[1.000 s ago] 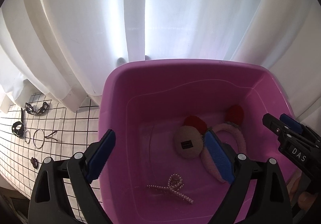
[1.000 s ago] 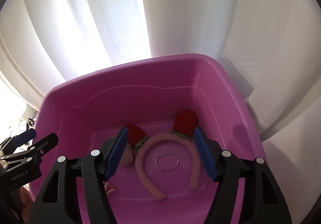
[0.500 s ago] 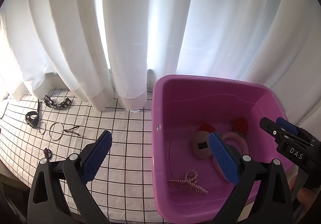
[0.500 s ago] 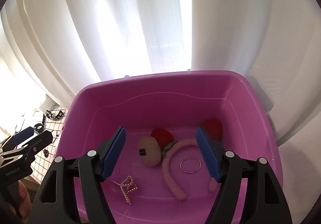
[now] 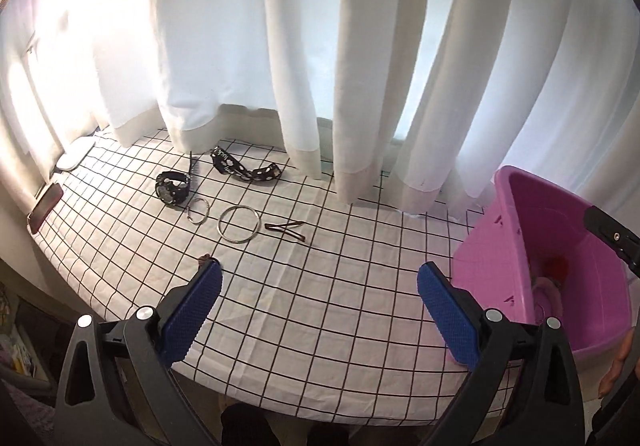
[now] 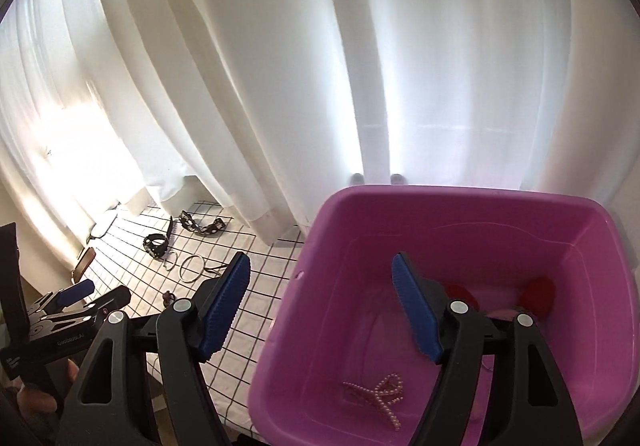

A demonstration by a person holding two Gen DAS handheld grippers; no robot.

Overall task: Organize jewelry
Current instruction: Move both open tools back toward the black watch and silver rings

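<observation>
A purple tub [image 5: 516, 246] [image 6: 360, 206] stands at the right of a checked tablecloth [image 5: 320, 278]. In it lie a pearl hair clip [image 6: 378, 396] and a pink headband with red ears [image 6: 538, 292]. On the cloth lie a black watch [image 5: 173, 188], a small ring [image 5: 198, 211], a large silver bangle [image 5: 238, 224], a brown hair pin [image 5: 286, 230], a spotted black band [image 5: 244, 168] and a small dark item [image 5: 204, 257]. My left gripper [image 5: 318, 296] is open and empty above the cloth. My right gripper [image 6: 320, 306] is open and empty over the tub's left rim.
White curtains [image 5: 320, 66] hang along the back and touch the cloth. A white object [image 5: 75, 159] and a dark red phone-like object [image 5: 45, 206] lie at the table's far left edge. The left gripper also shows in the right wrist view [image 6: 76, 300].
Both grippers have swung left and pulled back from the tub. The left view now faces the jewelry on the cloth; the right view now shows the tub's left rim and cloth.
</observation>
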